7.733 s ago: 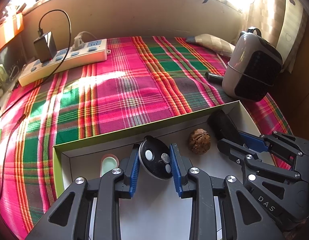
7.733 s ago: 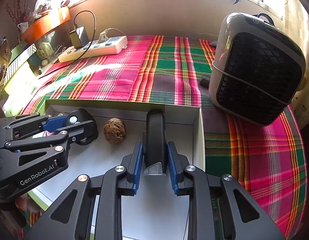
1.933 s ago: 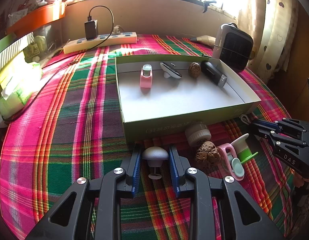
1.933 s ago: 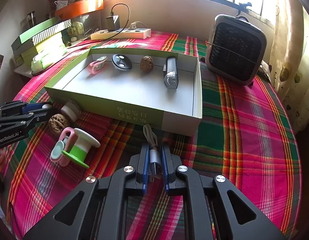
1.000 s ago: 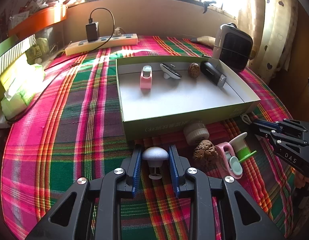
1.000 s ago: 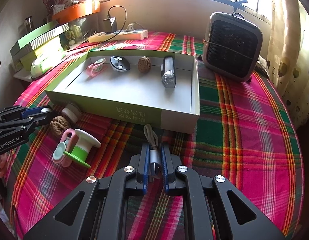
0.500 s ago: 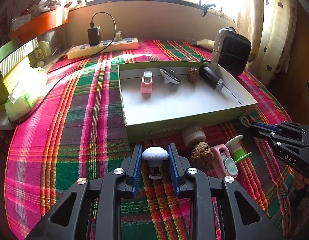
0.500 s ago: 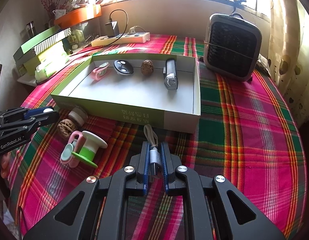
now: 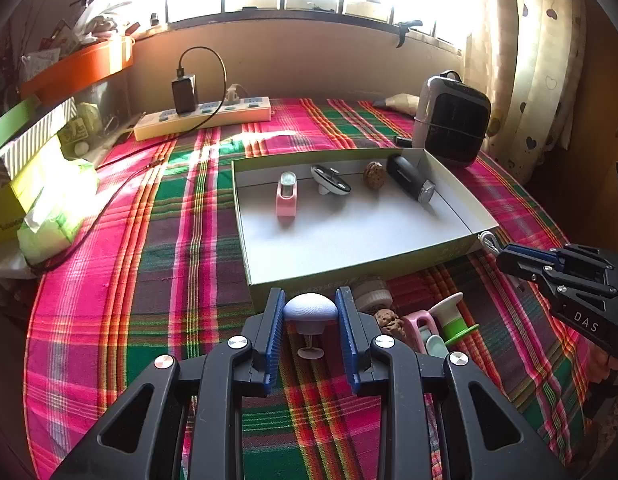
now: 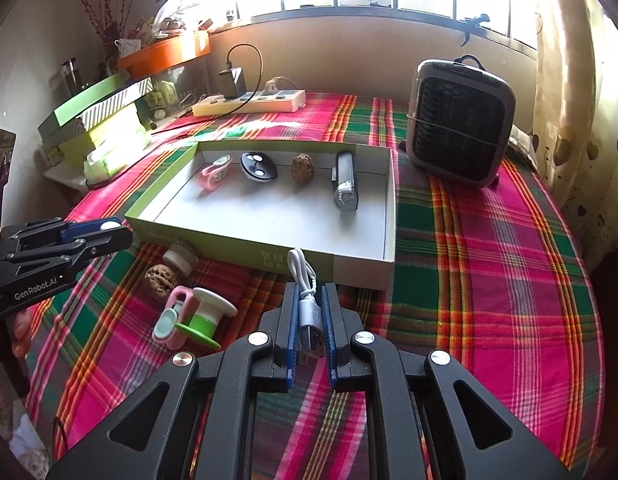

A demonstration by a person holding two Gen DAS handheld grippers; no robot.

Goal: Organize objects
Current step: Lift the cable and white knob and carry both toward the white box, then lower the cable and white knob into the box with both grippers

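The left gripper (image 9: 311,322) is clamped on a grey mushroom-shaped knob (image 9: 310,307), its blue pads pressing the rounded cap from both sides while the thin stem and small foot hang free above the plaid tablecloth (image 9: 129,280). The right gripper (image 10: 308,320) is closed tight on the silver plug of a white USB cable (image 10: 305,280), whose looped cord rises ahead of the fingertips in front of the shallow green-sided tray (image 10: 245,236). Both grippers sit just short of the tray's near wall. Inside the tray, in a row along the far wall, lie a pink clip (image 10: 215,171), a black key fob (image 10: 257,166), a walnut (image 10: 302,168) and a dark flashlight (image 10: 345,186); the white floor between that row and the near wall is bare. Outside the near wall, between the two grippers, a second walnut (image 10: 161,278), a small round jar (image 10: 181,258), another pink clip (image 10: 173,314) and a green-and-white spool (image 10: 205,318) crowd together on the cloth. Right of the tray the cloth runs clear to the table's curved edge. Beyond the tray's far right corner stands a small heater (image 10: 459,140), and beyond its far wall a power strip (image 10: 249,104) lies under the window.
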